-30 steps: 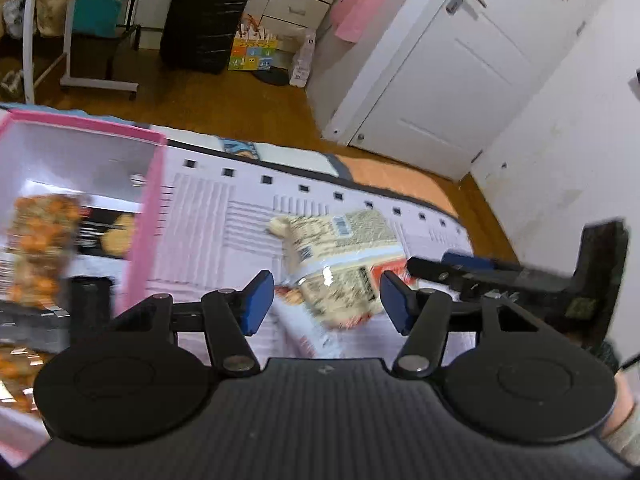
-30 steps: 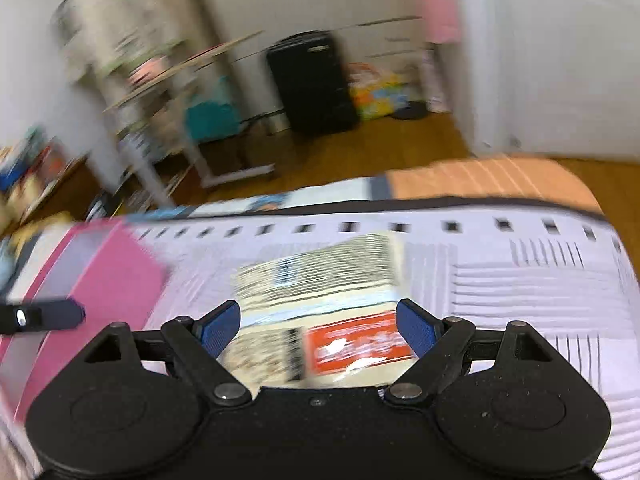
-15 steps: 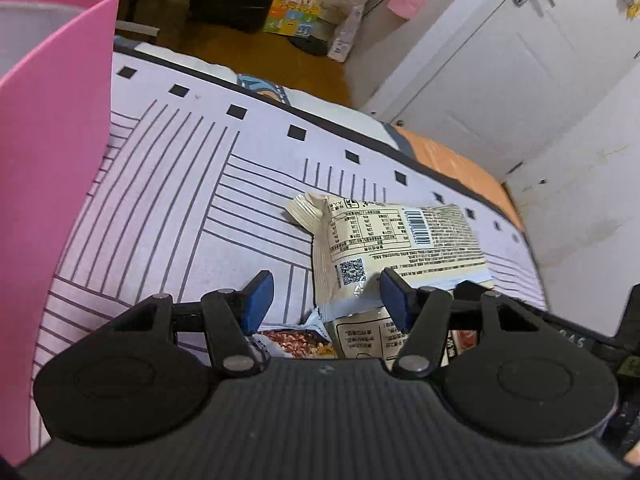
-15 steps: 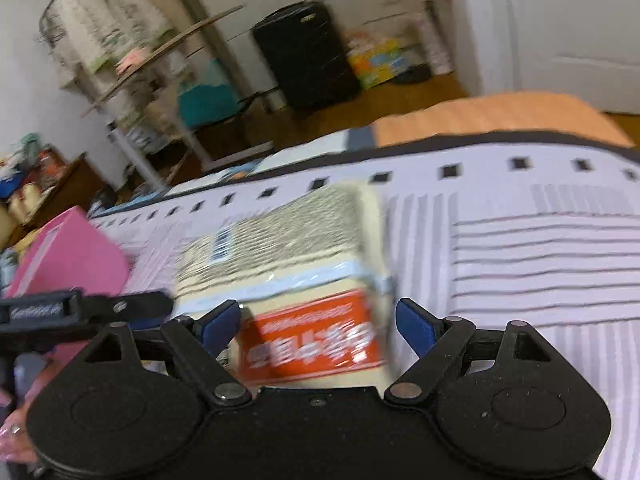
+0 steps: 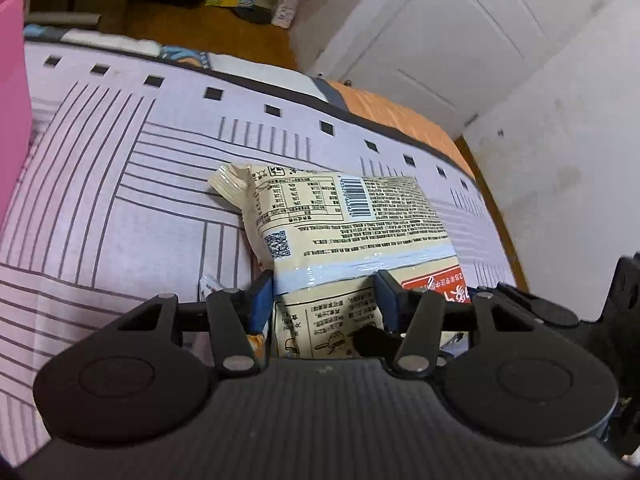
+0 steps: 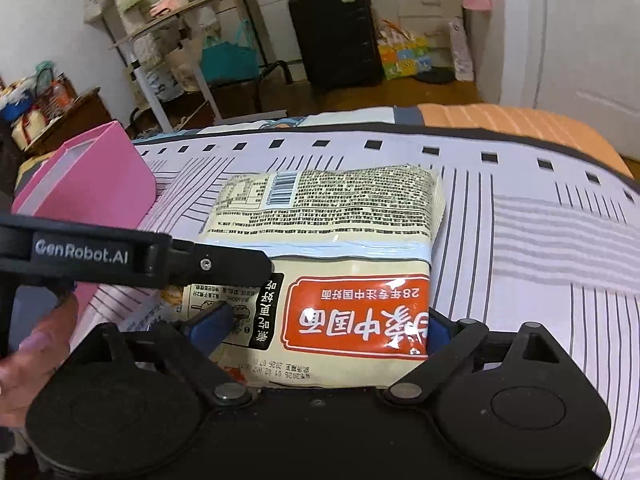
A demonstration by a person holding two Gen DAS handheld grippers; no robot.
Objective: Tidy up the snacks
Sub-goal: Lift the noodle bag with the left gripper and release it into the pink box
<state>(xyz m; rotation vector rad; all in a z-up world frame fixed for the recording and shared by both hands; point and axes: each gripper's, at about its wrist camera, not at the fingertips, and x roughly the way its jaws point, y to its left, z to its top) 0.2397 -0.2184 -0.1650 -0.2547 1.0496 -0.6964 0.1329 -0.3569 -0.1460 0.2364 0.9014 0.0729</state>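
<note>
A cream noodle packet with black print and a red label lies on the striped bedspread; it also shows in the right wrist view. My left gripper is open, its blue pads on either side of the packet's near left part. My right gripper is open, its pads flanking the packet's near end with the red label. The left gripper's body crosses the left of the right wrist view. Another snack wrapper peeks out under the packet. A pink box stands to the left.
The bed's far edge drops to a wooden floor. Beyond stand a black suitcase, a rack with a teal bag, a colourful box and a white door. A white wall runs along the right.
Both grippers have moved in over the packet, so it now lies between each pair of pads. The left gripper's jaws have narrowed a little around it.
</note>
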